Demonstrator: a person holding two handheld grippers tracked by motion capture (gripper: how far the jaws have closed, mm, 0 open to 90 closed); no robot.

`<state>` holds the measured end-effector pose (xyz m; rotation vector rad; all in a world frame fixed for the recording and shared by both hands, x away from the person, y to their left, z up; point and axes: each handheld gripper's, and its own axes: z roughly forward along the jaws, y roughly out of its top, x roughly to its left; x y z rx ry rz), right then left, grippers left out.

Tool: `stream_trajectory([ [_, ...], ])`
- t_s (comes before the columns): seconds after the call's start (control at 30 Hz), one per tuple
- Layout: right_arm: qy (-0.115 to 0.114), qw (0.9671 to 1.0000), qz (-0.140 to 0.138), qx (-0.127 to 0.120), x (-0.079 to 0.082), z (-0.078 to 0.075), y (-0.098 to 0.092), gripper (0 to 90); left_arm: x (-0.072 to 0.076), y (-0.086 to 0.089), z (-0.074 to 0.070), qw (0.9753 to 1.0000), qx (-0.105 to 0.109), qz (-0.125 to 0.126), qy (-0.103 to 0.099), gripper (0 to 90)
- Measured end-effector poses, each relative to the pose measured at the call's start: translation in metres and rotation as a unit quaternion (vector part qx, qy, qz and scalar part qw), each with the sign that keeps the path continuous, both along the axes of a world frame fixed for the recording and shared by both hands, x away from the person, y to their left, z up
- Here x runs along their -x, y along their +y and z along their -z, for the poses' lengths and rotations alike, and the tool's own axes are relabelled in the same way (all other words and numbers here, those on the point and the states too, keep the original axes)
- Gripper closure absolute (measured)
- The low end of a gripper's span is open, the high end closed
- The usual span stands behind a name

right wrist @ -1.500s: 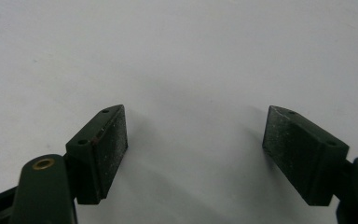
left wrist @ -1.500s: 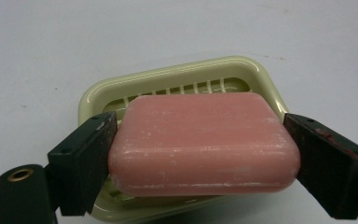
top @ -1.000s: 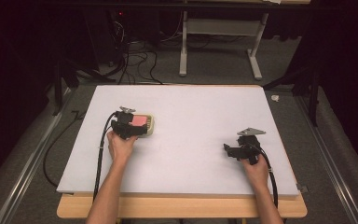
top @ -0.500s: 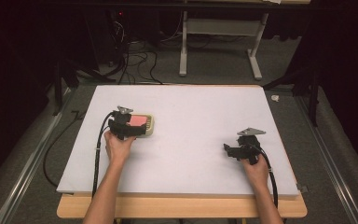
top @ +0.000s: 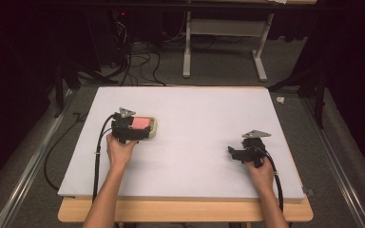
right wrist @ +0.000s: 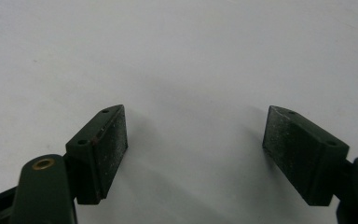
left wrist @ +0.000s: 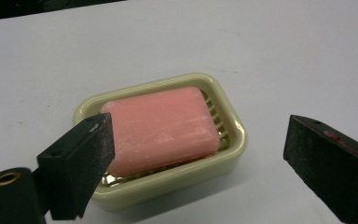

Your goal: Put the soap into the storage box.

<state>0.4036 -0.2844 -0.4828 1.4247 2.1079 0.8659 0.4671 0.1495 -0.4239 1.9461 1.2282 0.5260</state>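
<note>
A pink bar of soap [left wrist: 161, 128] lies in a pale yellow-green soap dish [left wrist: 230, 154] on the white table. In the high view the soap [top: 140, 123] and dish [top: 153, 128] sit at the table's left. My left gripper [left wrist: 196, 158] is open, its jaws wide apart just in front of the dish, the left jaw overlapping the dish's near corner. In the high view the left gripper [top: 132, 130] hovers at the dish. My right gripper [right wrist: 193, 140] is open over bare table, and sits at the right of the high view [top: 234, 153].
The white table top [top: 199, 118] rests on a wooden board. Beyond the far edge stand a grey metal frame [top: 223, 42] and tangled cables [top: 133, 61] on a dark floor. A cable [top: 97, 156] trails from the left gripper over the table.
The left gripper has crept slightly forward toward the soap dish. The right gripper has stayed in place.
</note>
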Motion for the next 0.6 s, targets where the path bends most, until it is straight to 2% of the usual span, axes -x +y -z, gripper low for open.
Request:
stream_trajectory([
  [0.6,0.0,1.0,0.0,0.0,0.0,0.0,0.0,22.5,0.02,-0.005,-0.015,0.999,0.017,0.036,-0.022,12.7],
])
